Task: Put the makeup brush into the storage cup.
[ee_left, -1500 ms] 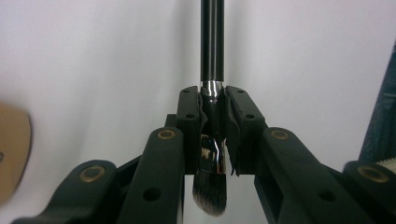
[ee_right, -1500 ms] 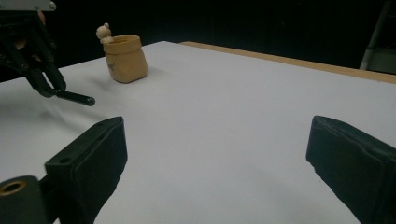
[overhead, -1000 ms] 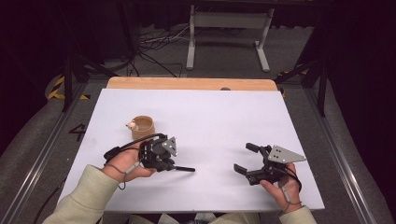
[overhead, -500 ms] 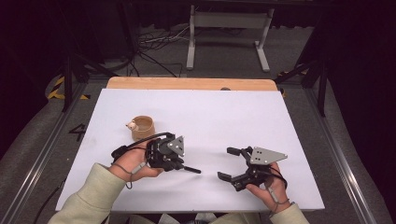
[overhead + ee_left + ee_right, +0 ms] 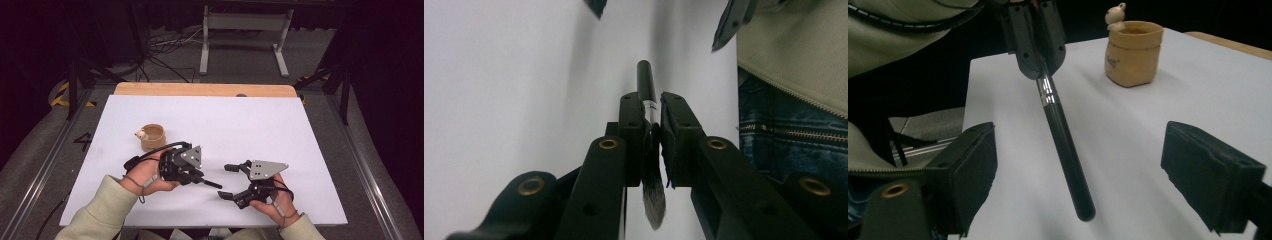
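Observation:
My left gripper [image 5: 197, 176] is shut on a black-handled brush [image 5: 210, 182] near its ferrule. In the left gripper view the bristles [image 5: 653, 200] point back toward the camera and the handle [image 5: 646, 85] sticks out past the jaws [image 5: 652, 100]. My right gripper [image 5: 223, 181] stands open, its two jaws on either side of the handle's free end without touching it. In the right gripper view the handle [image 5: 1065, 150] runs down between my wide-apart pads [image 5: 973, 165], and the left gripper [image 5: 1035, 45] holds it at the top.
A small tan cup [image 5: 152, 137] with a little white figure on its rim stands on the white table [image 5: 250, 125], left of centre, behind the left hand; it is also in the right gripper view [image 5: 1133, 52]. A wooden strip edges the table's far side.
The right gripper has moved left to the brush handle's end. The left gripper has carried the brush to the right, toward it. The left gripper stays shut and the right stays open.

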The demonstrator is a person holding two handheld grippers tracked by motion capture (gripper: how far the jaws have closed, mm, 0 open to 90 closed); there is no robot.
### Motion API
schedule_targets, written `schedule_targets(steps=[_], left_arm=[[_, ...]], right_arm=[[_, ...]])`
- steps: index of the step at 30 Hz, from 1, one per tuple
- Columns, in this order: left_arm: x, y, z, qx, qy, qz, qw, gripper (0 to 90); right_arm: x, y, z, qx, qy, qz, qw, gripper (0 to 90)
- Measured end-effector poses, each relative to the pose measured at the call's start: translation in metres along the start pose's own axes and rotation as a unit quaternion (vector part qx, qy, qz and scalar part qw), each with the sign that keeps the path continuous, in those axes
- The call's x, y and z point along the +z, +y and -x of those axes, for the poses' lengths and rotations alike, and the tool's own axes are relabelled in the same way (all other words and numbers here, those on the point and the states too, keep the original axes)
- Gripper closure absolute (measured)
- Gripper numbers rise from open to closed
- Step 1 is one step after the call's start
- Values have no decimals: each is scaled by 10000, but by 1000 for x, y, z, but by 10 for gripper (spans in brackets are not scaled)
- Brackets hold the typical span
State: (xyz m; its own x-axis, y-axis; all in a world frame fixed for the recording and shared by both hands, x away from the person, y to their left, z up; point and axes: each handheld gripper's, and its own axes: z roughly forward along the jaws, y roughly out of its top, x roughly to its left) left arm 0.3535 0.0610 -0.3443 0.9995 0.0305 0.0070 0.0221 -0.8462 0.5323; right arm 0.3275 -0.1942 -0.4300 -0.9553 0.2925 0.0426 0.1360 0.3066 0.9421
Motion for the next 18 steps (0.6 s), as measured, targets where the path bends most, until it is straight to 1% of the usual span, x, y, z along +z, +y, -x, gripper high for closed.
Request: schedule_targets(steps=[3,6,7,8,9,10,12,14,18], left_arm=[[1,5,3,21,-51,0,10000,807],[1,9,5,99,-84,-2,9999,807],[1,10,5,125,-106,-12,9999,807],[1,11,6,131,-85,-6,9999,807],[1,12,7,151,-109,-19,9998,807],[1,13,7,165,-96,-14,9998,807],[1,14,7,164,-99,-17,9998,807],[1,14,7,173,-102,-30,9998,807],[2,15,6,166,-95,-52,9998,807]], right_arm=[[8,3,-2,-137,128,-198,9996,229],[15,5,-4,-235,233,-343,9989,271],[18,5,-5,-290,266,-432,9983,292],[20,6,-6,-314,295,-475,9979,309],[22,6,-6,-344,314,-515,9976,342],[23,7,-6,-398,350,-604,9968,406],[24,7,-6,-437,366,-696,9959,464],[24,8,-6,-531,389,-774,9948,541],[24,10,-6,-690,414,-897,9927,635]])
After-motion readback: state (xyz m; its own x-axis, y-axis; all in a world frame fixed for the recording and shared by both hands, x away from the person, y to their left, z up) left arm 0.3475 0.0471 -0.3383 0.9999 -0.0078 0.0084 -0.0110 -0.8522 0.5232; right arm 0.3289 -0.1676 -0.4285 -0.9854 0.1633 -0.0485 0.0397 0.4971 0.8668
